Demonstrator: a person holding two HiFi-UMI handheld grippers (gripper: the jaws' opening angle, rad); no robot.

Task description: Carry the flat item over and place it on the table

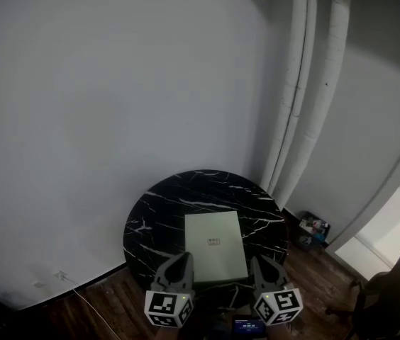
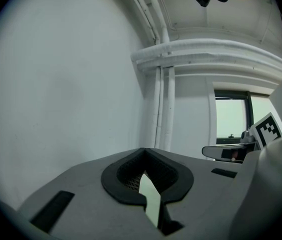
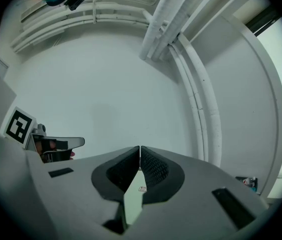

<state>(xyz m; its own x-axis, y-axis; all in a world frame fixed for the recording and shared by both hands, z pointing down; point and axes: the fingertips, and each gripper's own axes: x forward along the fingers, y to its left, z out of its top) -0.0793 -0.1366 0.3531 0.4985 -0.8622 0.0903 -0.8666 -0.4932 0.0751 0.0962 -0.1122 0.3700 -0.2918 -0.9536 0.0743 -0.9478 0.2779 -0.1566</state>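
A flat pale green panel [image 1: 214, 246] with a small label at its middle lies level over the round black marble table [image 1: 164, 204], its near edge past the table's front rim. My left gripper [image 1: 184, 261] is shut on the panel's near left corner. My right gripper [image 1: 258, 262] is shut on its near right corner. In the left gripper view the panel [image 2: 151, 199] shows edge-on as a pale strip between the closed left gripper [image 2: 143, 153] pads. The right gripper view shows the same panel [image 3: 132, 200] wedged in the right gripper [image 3: 139, 150]. Whether the panel touches the table I cannot tell.
The table stands in a corner against a pale wall. White vertical pipes [image 1: 306, 83] run down behind it on the right. Small packets [image 1: 314, 227] lie on the wooden floor beside the pipes, a dark chair [image 1: 391, 289] stands at the far right, and a cable [image 1: 79, 287] trails at the left.
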